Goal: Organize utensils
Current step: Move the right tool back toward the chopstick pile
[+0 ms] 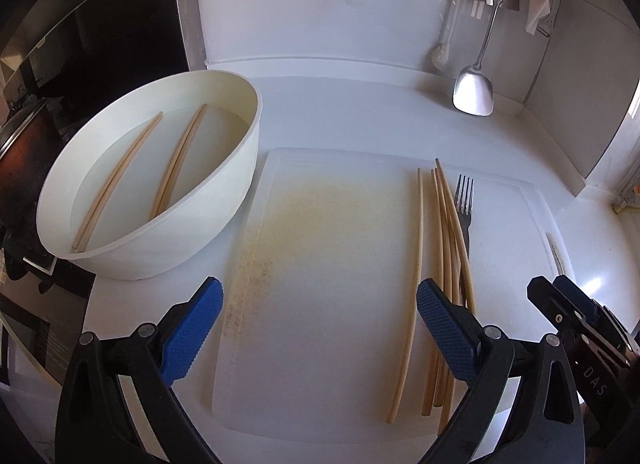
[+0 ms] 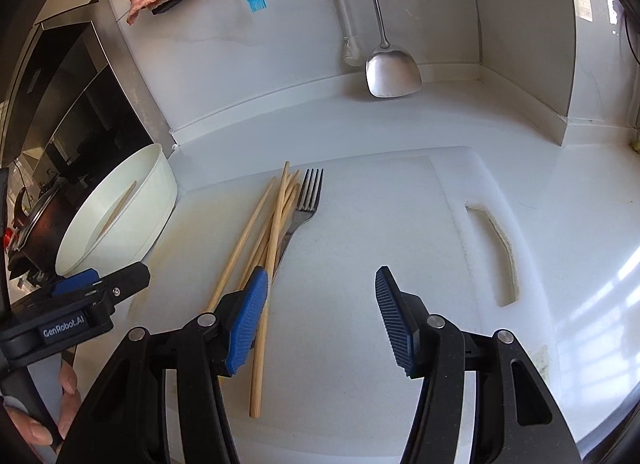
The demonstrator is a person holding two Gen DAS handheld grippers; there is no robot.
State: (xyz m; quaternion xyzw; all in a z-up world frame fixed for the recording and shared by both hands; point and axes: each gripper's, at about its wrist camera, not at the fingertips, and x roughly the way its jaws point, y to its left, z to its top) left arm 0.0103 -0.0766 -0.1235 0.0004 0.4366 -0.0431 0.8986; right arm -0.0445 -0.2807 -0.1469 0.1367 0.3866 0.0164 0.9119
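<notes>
Over a white cutting board point(image 1: 320, 344) on a white table point(image 1: 360, 111), two hand-held grippers hang with fingers apart and nothing between them. The left gripper point(image 1: 320, 328) frames a bare, stained stretch of board; a single chopstick point(image 1: 412, 296) lies just inside its right finger point(image 1: 444, 328), while the loose bundle of chopsticks point(image 1: 448, 232) and a metal fork point(image 1: 465, 203) run beneath and beyond that finger. The right gripper point(image 2: 320, 320) spans empty board to the right of the same bundle point(image 2: 272, 232), its left finger point(image 2: 248, 324) overlapping the chopsticks' near ends, the fork point(image 2: 308, 199) just ahead. A white bowl point(image 1: 224, 199) left of the board holds more chopsticks point(image 1: 176, 159). A steel spatula point(image 2: 394, 71) hangs at the back wall.
</notes>
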